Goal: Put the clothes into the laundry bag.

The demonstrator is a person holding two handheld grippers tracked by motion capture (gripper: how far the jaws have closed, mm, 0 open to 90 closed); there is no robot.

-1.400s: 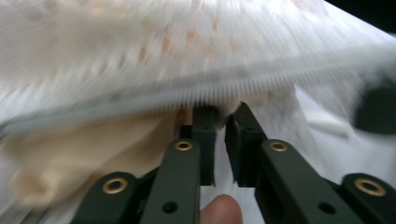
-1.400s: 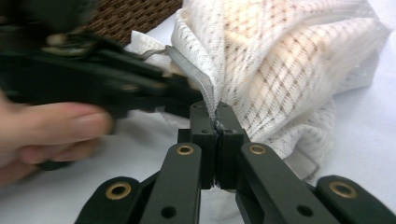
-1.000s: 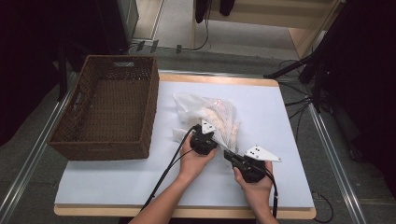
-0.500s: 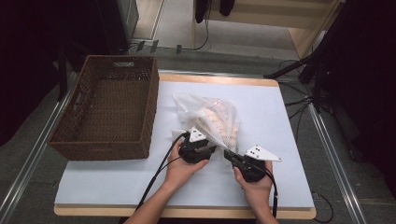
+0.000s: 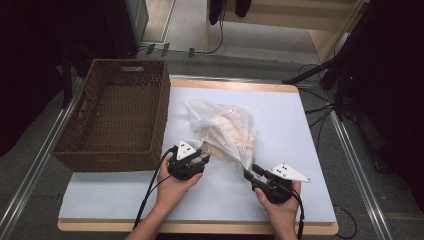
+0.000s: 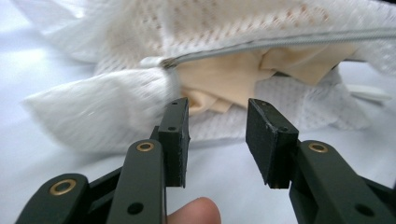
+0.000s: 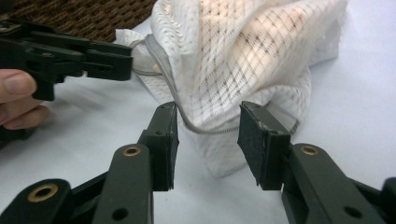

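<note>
Left claw (image 6: 217, 140): released, jaws parted with nothing pressed between the pads. They have just been opening, and the gap is bare apart from tabletop. Directly ahead of its tips lies the mouth of the mesh laundry bag (image 6: 261, 28), with a grey zipper line (image 6: 280, 42) running across it and beige cloth (image 6: 233, 77) showing through the opening below that line.

Right claw (image 7: 208, 142): likewise released, jaws having just spread. A fold of mesh and a loop of the bag's grey edging sit just ahead of and partly between its tips, but neither pad bears on them. The left claw stands off to its upper left in the right gripper view, close to the bag's corner.

From the high view the bag (image 5: 225, 130) rests on the white tabletop (image 5: 300, 125) between and beyond both claws, with the wicker basket (image 5: 117, 115) to the left claw's far side, apparently empty.

Risks, as judged:
- With both claws released, the bag is unsupported; the mouth may slump shut or the cloth may slide out.
- A re-grip may catch a single mesh layer only, which would stretch or snag.
- Closing on the zipper edging could let it slip off the smooth pads.
- A lift from one corner would tip the contents toward the open mouth.
</note>
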